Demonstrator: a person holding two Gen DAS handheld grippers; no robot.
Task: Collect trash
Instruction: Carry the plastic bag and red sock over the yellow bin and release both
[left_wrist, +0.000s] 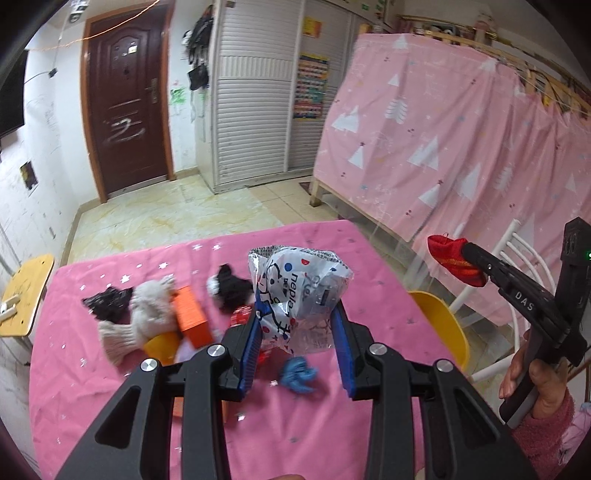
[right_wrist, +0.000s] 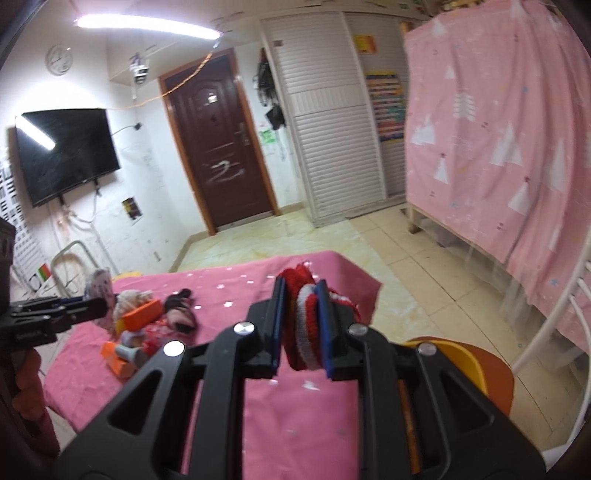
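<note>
Trash on the pink-covered desk (left_wrist: 332, 424) is the target, and two pieces are already lifted. One is a crumpled printed plastic bag (left_wrist: 295, 295): the left gripper (left_wrist: 297, 354) holds it up above the desk, with the jaws set fairly wide and the bag pressed between them. Its mouth points upward, so I judge it is held this way to serve as the collecting sack. What is inside the bag I cannot tell. The right gripper (right_wrist: 300, 332) has its jaws narrow, clamped on a red and white knitted piece (right_wrist: 306, 325), and it hangs beyond the right edge of the desk, near the yellow chair (left_wrist: 443, 325). Probably this piece goes into the bag next.

Other things lie on the desk: an orange box (left_wrist: 190, 314), a beige glove (left_wrist: 147, 314), black cloth (left_wrist: 232, 288) and a blue scrap (left_wrist: 297, 374). No bin is visible.
</note>
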